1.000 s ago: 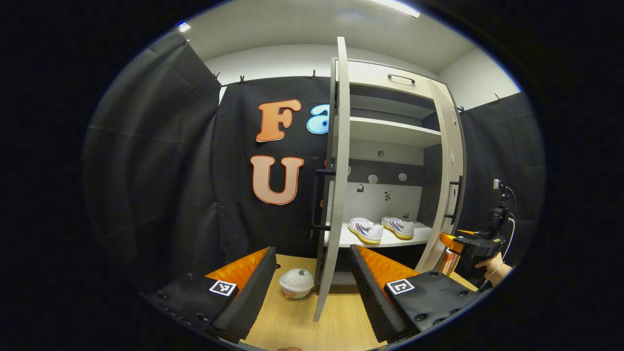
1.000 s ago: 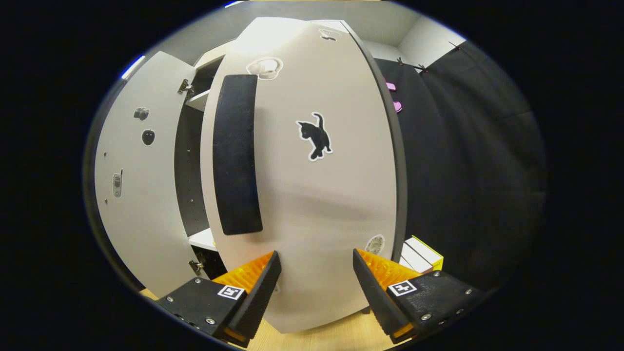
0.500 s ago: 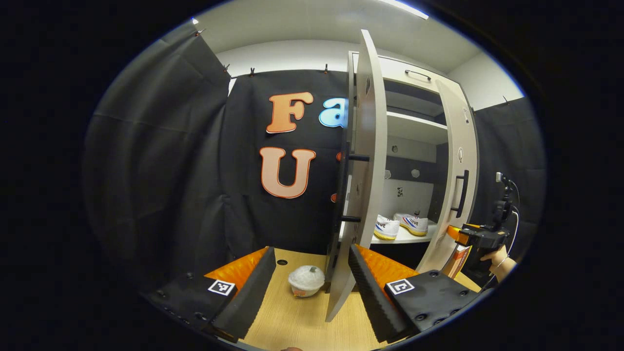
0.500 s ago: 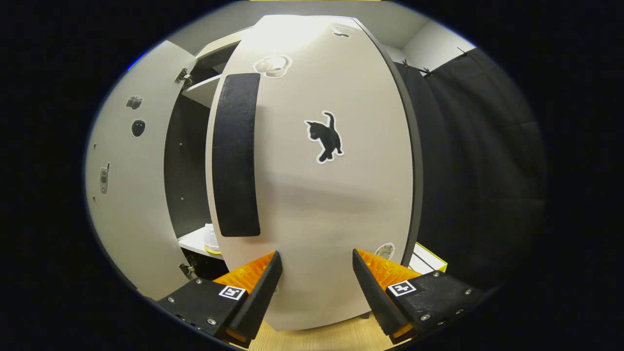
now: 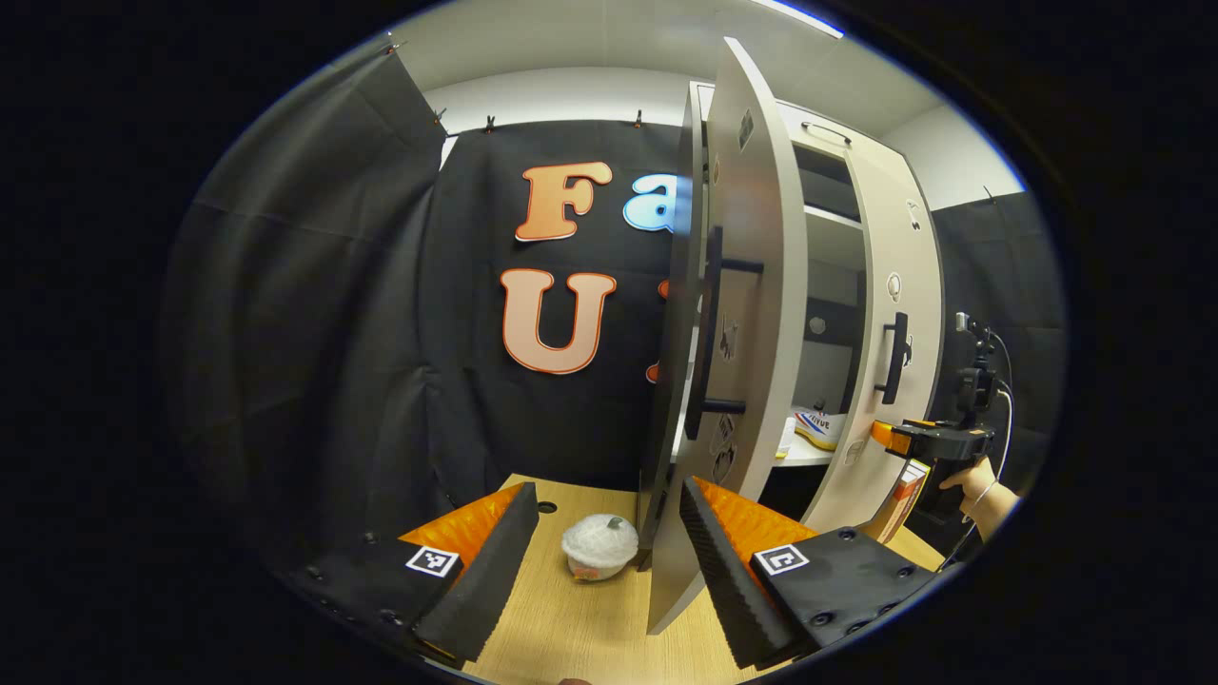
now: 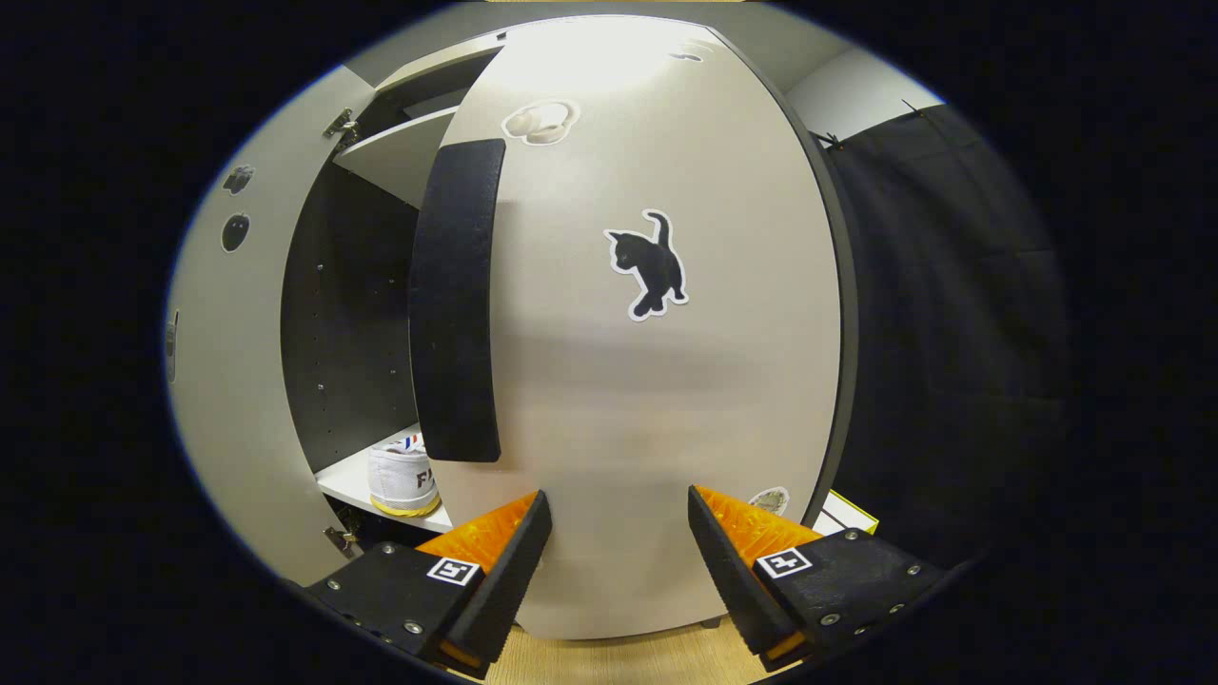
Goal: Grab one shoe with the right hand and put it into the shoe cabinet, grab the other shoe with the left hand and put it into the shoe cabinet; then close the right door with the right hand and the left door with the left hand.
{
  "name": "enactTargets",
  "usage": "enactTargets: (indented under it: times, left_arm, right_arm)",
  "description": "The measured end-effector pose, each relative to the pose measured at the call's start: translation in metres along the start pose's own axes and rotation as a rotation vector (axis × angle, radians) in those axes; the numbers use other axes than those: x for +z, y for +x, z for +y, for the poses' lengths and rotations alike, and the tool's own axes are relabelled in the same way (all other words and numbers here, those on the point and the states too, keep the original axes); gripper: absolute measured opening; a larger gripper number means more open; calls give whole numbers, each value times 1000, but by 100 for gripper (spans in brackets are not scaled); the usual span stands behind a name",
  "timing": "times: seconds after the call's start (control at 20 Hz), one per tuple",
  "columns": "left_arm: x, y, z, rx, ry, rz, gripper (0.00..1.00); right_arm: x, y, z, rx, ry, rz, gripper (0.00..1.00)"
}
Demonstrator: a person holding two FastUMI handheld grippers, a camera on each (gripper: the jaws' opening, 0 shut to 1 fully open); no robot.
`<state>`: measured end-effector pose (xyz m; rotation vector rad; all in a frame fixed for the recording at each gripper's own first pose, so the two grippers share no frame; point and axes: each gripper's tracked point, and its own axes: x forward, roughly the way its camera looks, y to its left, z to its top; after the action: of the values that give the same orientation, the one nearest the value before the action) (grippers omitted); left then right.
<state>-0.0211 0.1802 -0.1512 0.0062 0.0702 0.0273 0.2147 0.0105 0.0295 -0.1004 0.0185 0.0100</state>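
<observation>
My left gripper is open, and the bottom corner of the cabinet's left door stands close by its right finger. That door is half swung in, its black handle facing me. Through the gap, one white shoe lies on the lower shelf. Farther right, a hand holds the right gripper against the right door. In the right gripper view, my right gripper is open, close up to the right door with its cat sticker and black handle. A white shoe shows behind it.
A small white lidded pot sits on the wooden table between my left fingers. An orange box stands by the right door's foot, and a yellow-edged box shows there too. The left door's inner face is at the left.
Both doors have swung further toward shut. The gap onto the shelf has narrowed, and one shoe has gone out of sight in the left gripper view. Both grippers stay open.
</observation>
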Motion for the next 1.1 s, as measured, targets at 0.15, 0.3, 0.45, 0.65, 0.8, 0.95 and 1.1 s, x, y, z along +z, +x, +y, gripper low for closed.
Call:
enactTargets:
  times: [0.15, 0.3, 0.45, 0.65, 0.8, 0.95, 1.1]
  left_arm:
    - [-7, 21, -2, -22, 1, 14, 99]
    - [-13, 37, -5, -44, 0, 23, 95]
    - [-11, 48, -11, -75, -10, 12, 95]
    - [-14, 53, -13, -73, -28, 23, 99]
    - [-15, 52, -21, -80, -43, 21, 99]
    - [-14, 52, -35, -91, -15, 12, 94]
    - [-17, 54, -58, -126, -15, 21, 94]
  right_arm:
    - [0, 2, 1, -7, 1, 0, 90]
    - [1, 3, 1, -15, 1, -1, 90]
    - [2, 4, 0, -28, -18, -4, 90]
    - [7, 2, -7, -44, -27, -12, 91]
    - [16, -14, -15, -44, -14, -35, 92]
    - [25, -39, -26, -41, -5, -45, 91]
    - [32, -60, -40, -46, 1, -50, 92]
